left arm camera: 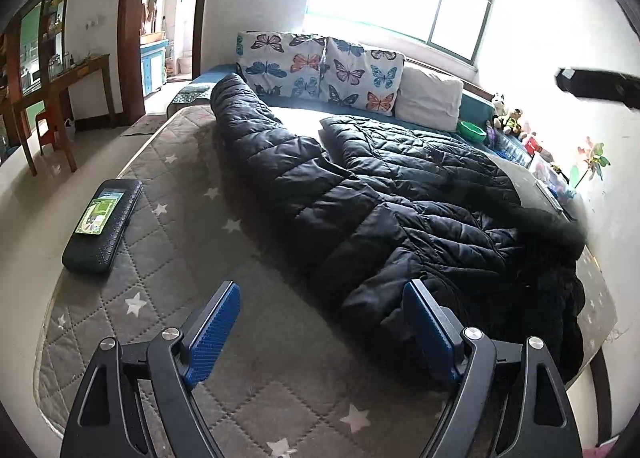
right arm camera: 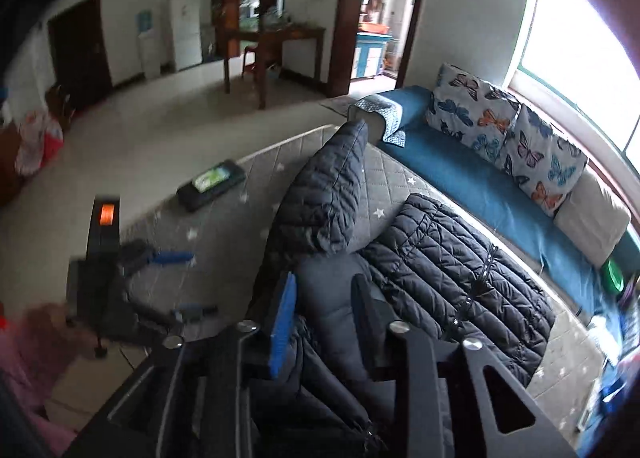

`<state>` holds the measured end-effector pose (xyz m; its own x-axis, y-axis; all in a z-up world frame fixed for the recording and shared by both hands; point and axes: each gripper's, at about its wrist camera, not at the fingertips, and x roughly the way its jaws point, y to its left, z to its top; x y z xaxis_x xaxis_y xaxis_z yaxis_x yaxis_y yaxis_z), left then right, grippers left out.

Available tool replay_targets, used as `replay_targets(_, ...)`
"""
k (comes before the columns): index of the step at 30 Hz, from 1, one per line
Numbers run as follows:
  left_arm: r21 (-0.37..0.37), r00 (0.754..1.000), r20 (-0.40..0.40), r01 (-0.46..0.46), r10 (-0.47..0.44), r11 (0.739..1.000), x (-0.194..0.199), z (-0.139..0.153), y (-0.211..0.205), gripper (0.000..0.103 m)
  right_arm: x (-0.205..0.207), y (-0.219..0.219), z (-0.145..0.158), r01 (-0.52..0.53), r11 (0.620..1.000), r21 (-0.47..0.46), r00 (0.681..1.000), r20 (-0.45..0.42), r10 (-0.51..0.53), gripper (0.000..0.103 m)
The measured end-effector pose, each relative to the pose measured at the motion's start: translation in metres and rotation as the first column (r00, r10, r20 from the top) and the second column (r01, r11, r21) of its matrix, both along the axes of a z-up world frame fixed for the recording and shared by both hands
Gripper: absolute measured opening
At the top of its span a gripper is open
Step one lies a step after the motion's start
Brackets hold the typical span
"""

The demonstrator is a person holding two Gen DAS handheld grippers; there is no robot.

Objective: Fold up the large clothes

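1. Two grippers work on one big black puffy coat that lies on a grey mattress with white stars.
2. Left of the coat, a dark flat case with a green picture sits near the mattress edge.
3. Next comes the left gripper. Its blue pads are wide apart and hold nothing. It hangs over bare mattress, and the coat's near sleeve end is just by its right pad.
4. The coat runs long, from near this gripper away toward the butterfly pillows. One sleeve sticks out far on the left side.
5. The right gripper is closer to the coat. Its jaws are narrow and pinch a smooth grey fold of the coat, lifting it up.
6. I think the left gripper must reach forward and to the right to grab the sleeve.
7. The coat looks soft, fat and slippery, with stitched lines. The pads look ridged and grippy.
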<state>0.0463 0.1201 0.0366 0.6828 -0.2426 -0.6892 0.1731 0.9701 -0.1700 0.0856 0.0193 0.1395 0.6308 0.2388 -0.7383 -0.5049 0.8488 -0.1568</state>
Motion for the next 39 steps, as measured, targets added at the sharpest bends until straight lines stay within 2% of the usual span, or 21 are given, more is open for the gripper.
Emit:
replay_targets(1,-0.007,1.000,-0.003,-0.002,0.002,1.000,0.002,0.000,-0.001,0.089,-0.006,-0.005,0.002,-0.001,1.000,-0.005,1.000,0.014,0.001,0.051)
replay_targets(2,-0.020,1.000,-0.009,-0.001,0.000,1.000,0.003,0.001,-0.002,0.089,-0.009,-0.009,0.005,0.002,1.000,-0.008,0.999,0.033,-0.001,0.053)
replay_targets(5,-0.043,0.999,-0.023,0.028,-0.029,0.999,0.006,0.003,-0.013,0.089,-0.014,-0.027,0.018,0.032,0.999,-0.016,0.996,0.089,-0.030,0.056)
replay_targets(7,-0.036,0.998,-0.016,0.060,-0.061,0.998,0.007,0.006,-0.026,0.089,-0.016,-0.052,0.016,0.095,0.995,-0.030,0.991,0.093,-0.092,0.061)
replay_targets(9,-0.027,0.996,0.000,0.086,-0.086,0.996,0.008,0.011,-0.039,0.089,-0.012,-0.077,0.008,0.156,0.987,-0.040,0.986,0.069,-0.153,0.061)
replay_targets(14,-0.033,0.989,0.027,0.147,-0.146,0.989,0.021,0.023,-0.074,0.089,0.004,-0.172,-0.040,0.364,0.930,-0.054,0.931,-0.024,-0.365,0.061)
replay_targets(16,-0.040,0.983,0.031,0.180,-0.179,0.983,0.028,0.027,-0.089,0.088,0.005,-0.202,-0.062,0.422,0.905,-0.054,0.904,-0.048,-0.425,0.061)
replay_targets(19,-0.050,0.967,0.040,0.253,-0.251,0.966,0.038,0.026,-0.117,0.087,0.001,-0.237,-0.103,0.485,0.875,-0.014,0.866,-0.133,-0.482,0.061)
replay_targets(21,-0.052,0.955,0.042,0.296,-0.294,0.954,0.046,0.020,-0.132,0.081,-0.002,-0.248,-0.126,0.501,0.865,0.009,0.854,-0.165,-0.493,0.061)
replay_targets(25,-0.099,0.935,-0.027,0.349,-0.353,0.932,0.069,-0.006,-0.152,0.057,-0.007,-0.261,-0.162,0.513,0.857,0.051,0.844,-0.210,-0.493,0.061)
replay_targets(27,-0.112,0.933,-0.082,0.339,-0.349,0.934,0.081,-0.024,-0.154,0.051,-0.009,-0.265,-0.176,0.520,0.852,0.058,0.838,-0.226,-0.497,0.061)
replay_targets(30,-0.125,0.929,-0.171,0.310,-0.328,0.943,0.097,-0.052,-0.150,0.039,-0.013,-0.266,-0.184,0.511,0.857,0.069,0.848,-0.204,-0.489,0.061)
replay_targets(31,-0.150,0.926,-0.194,0.300,-0.325,0.942,0.102,-0.061,-0.146,0.033,-0.014,-0.266,-0.185,0.511,0.857,0.072,0.849,-0.199,-0.489,0.061)
replay_targets(32,-0.161,0.929,-0.202,0.280,-0.310,0.946,0.106,-0.069,-0.142,0.022,-0.014,-0.266,-0.188,0.513,0.855,0.075,0.848,-0.197,-0.492,0.061)
replay_targets(36,-0.195,0.928,-0.209,0.268,-0.307,0.943,0.115,-0.084,-0.132,0.014,-0.013,-0.261,-0.191,0.514,0.858,0.021,0.844,-0.192,-0.501,0.061)
replay_targets(39,-0.188,0.928,-0.213,0.267,-0.304,0.945,0.117,-0.087,-0.131,0.013,-0.007,-0.257,-0.176,0.545,0.839,-0.008,0.819,-0.209,-0.534,0.062)
